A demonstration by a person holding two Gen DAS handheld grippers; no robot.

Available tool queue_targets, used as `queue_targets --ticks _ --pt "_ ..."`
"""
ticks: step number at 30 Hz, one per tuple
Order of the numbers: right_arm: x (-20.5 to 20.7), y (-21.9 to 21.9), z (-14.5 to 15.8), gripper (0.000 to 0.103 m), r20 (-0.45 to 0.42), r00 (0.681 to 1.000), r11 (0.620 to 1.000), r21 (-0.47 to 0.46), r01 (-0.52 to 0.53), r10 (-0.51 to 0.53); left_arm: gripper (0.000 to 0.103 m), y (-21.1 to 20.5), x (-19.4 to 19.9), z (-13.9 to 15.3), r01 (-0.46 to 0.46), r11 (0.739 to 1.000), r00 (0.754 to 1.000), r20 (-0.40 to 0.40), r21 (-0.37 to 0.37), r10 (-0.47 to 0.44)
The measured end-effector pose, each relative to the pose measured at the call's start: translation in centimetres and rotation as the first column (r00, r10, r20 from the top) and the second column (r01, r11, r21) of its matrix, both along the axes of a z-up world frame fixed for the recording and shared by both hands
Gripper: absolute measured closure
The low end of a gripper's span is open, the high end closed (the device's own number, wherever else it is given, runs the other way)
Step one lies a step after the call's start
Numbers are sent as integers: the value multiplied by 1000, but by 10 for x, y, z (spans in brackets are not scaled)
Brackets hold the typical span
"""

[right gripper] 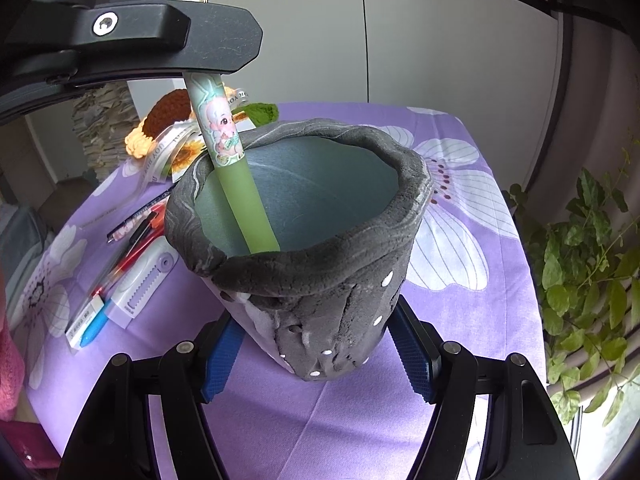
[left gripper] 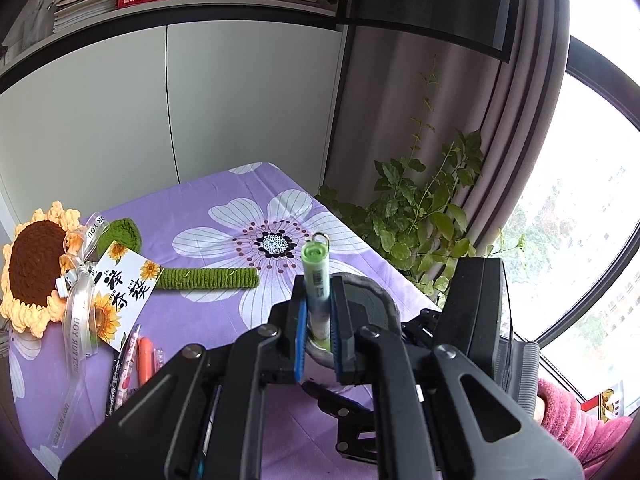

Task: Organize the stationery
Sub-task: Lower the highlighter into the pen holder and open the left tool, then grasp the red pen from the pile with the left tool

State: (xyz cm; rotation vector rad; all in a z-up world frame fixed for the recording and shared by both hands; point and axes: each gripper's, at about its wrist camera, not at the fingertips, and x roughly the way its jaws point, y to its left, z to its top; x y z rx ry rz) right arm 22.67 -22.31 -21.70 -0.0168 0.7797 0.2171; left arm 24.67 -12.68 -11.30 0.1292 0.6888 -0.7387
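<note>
Pen (right gripper: 248,208): smooth green, left tool (left gripper: 318,312) clamps | lumpy grey pot (right gripper: 344,304), probably clay: right tool (right gripper: 316,352) grips

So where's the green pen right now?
The green pen stands tip-down inside the grey pot, at its left rim in the right wrist view, clamped in the left gripper.

The pen (right gripper: 234,184) is pale green with a cartoon-baby print on its upper barrel and a lighter green cap. The pen pot (right gripper: 320,288) is dark grey, streaked and dotted white, blue-grey inside. The tablecloth (left gripper: 208,216) is lilac with big white flowers. The crocheted sunflower (left gripper: 36,268) has a brown centre, orange-yellow petals and a green stem. Both grippers' pads (right gripper: 412,354) are blue on black.
</note>
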Motion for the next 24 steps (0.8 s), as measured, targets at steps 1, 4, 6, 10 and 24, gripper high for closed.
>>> queue_targets --ticks 1,4,6,10,24 --pt "0 0 0 31 0 1000 1000 -3 1 -1 94 -1 0 -2 1 1000 1000 -5 5 -1" --pt "0 0 0 31 -1 1000 1000 -2 3 -3 93 -2 -1 -5 5 1000 1000 -15 15 -5" --pt "1 -1 0 31 -2 1000 1000 3 4 -4 93 -2 -1 -6 6 1000 1000 -17 19 -5" --pt "1 -1 0 31 -2 1000 1000 2 5 -5 93 0 -3 -6 14 999 1000 -21 30 -14" --pt "0 0 0 31 -3 1000 1000 2 6 -6 61 87 -9 0 -212 974 977 19 80 211"
